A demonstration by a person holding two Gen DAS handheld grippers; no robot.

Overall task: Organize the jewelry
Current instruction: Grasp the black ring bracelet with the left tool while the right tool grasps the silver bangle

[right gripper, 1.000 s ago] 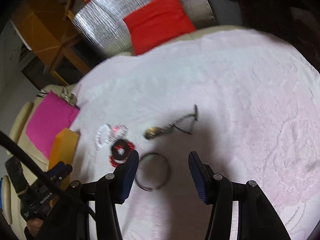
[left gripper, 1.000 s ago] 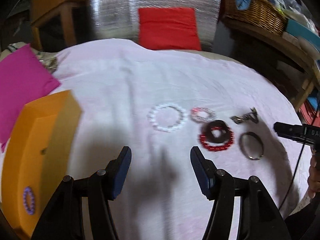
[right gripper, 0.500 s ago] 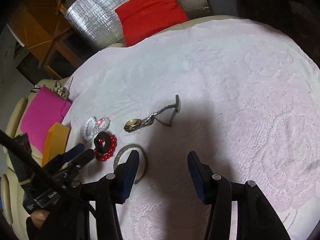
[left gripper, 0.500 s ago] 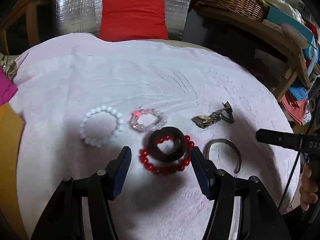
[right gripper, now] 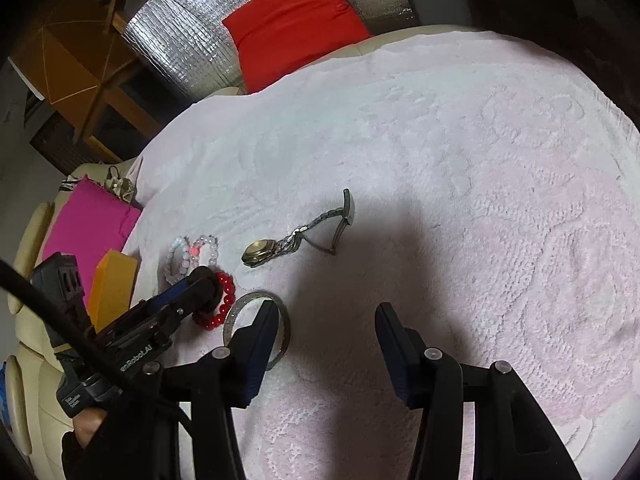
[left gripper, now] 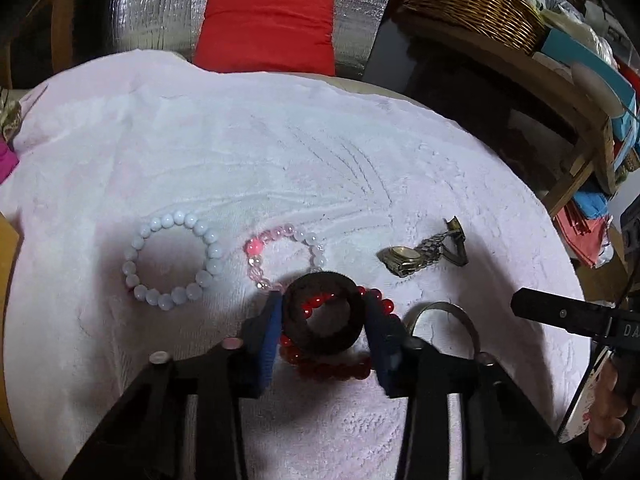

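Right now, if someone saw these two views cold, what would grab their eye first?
Probably the left tool, its jaws just closed around a dark ring bangle lying on a red bead bracelet at the near edge of the pale pink towel. Next, the row of jewelry beside it: a white bead bracelet to the left, a gold watch and a silver bangle to the right. The right tool hangs open, holding nothing.

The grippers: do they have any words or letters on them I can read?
"enRobot.AI", cut off at its start, on the left gripper body, right wrist view.
"DA", cut off by the picture edge, on the right gripper's finger, left wrist view.
A small white label lower on the left gripper: too blurred.
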